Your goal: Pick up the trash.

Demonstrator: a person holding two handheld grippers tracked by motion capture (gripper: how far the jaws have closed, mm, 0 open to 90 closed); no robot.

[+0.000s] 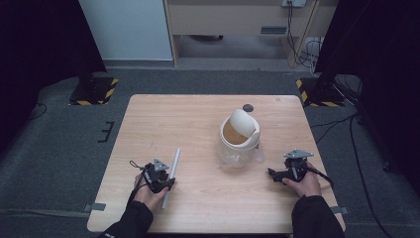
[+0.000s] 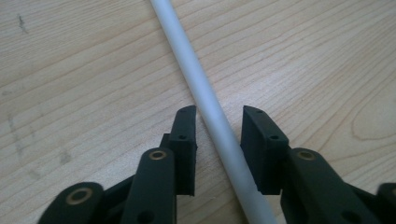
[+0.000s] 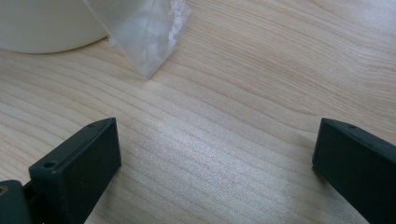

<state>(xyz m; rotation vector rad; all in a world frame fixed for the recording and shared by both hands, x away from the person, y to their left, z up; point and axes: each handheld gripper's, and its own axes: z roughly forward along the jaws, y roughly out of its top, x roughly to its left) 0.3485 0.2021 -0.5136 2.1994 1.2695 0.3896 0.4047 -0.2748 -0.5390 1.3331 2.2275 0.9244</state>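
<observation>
My left gripper (image 2: 218,140) straddles the white tube (image 2: 205,100) lying flat on the table (image 1: 198,119), its jaws narrowed around it with small gaps on both sides, gripping nothing yet. My right gripper (image 3: 215,163) rests wide open and empty near the small bin (image 1: 239,136). If the pads meet the tube unevenly, I judge it could roll or skid out.

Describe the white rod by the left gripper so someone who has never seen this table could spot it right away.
Start at the wooden table and go to its near left part, where the left gripper rests. The white rod lies flat there between that gripper's jaws, with a gap on the right side, running away from the person. It is long, thin and straight, unlike the squat cream bin with its clear bag farther right.
</observation>
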